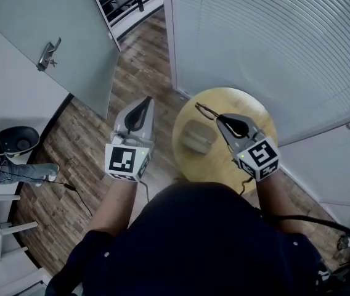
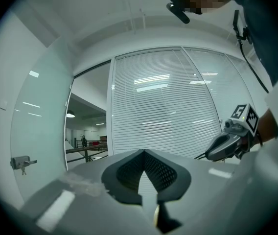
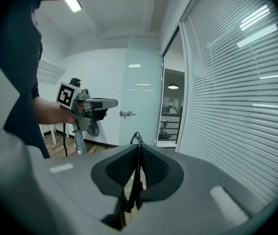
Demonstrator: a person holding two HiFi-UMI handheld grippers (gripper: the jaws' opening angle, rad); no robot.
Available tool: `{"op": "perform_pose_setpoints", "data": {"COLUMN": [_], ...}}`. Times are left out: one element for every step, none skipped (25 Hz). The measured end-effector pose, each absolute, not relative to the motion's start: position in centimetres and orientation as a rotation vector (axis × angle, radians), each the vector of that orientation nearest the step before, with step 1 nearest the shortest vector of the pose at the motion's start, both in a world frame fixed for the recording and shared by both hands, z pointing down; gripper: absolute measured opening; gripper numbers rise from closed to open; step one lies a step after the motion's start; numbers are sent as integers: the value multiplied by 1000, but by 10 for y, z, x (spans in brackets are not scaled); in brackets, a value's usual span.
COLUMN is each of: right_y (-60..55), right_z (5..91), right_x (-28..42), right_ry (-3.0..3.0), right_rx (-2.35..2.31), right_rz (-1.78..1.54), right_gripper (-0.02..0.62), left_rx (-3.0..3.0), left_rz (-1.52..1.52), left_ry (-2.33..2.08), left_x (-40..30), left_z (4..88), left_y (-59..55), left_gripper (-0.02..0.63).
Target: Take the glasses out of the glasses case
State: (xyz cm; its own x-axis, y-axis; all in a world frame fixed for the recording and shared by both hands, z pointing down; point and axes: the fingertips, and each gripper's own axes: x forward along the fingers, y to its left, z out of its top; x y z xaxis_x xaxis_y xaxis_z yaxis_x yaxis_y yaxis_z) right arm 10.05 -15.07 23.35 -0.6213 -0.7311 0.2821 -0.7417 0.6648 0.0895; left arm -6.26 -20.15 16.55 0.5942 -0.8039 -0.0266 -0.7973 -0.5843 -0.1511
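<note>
A grey glasses case (image 1: pixel 197 137) lies on the round wooden table (image 1: pixel 249 108), left of its middle. My right gripper (image 1: pixel 219 119) hovers over the table just right of the case, shut on the dark thin-framed glasses (image 1: pixel 204 110), which stick out past its tips. In the right gripper view the frame (image 3: pixel 137 138) runs upright between the pressed jaws of the right gripper (image 3: pixel 139 150). My left gripper (image 1: pixel 142 106) hangs over the floor left of the table, shut with nothing in it (image 2: pixel 144 152). Each gripper shows in the other's view: the right (image 2: pixel 212 154), the left (image 3: pixel 104 103).
A wall of white blinds (image 1: pixel 273 42) stands behind the table. A frosted glass door (image 1: pixel 48 54) with a metal handle stands open at the left. Wooden floor (image 1: pixel 89 159) lies under the left gripper. A person's legs (image 1: pixel 21 171) show at the far left.
</note>
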Motion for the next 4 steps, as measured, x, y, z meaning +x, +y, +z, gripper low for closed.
{"op": "perform_pose_setpoints", "data": {"right_y": [-151,-151,-151,-151], "right_z": [233,232,232,231], "right_x": [101,101,102,102], "right_ry": [-2590,-2592,-2593,-2593], "right_rx": [1173,1171,1170,1169], "right_rz": [50,49,49,48], "right_gripper": [29,29,29,29], "left_rx": [-2670,-2669,-2668,-2666], "left_rz": [-63,-60,-57,-55], "left_ry": [1350,1346,1342,1339], "left_x": [-62,-61,-60,-59], "left_z": [165,164,163,162], "left_y": [-201,-201,-201,-201], "left_gripper": [6,6,6,6]}}
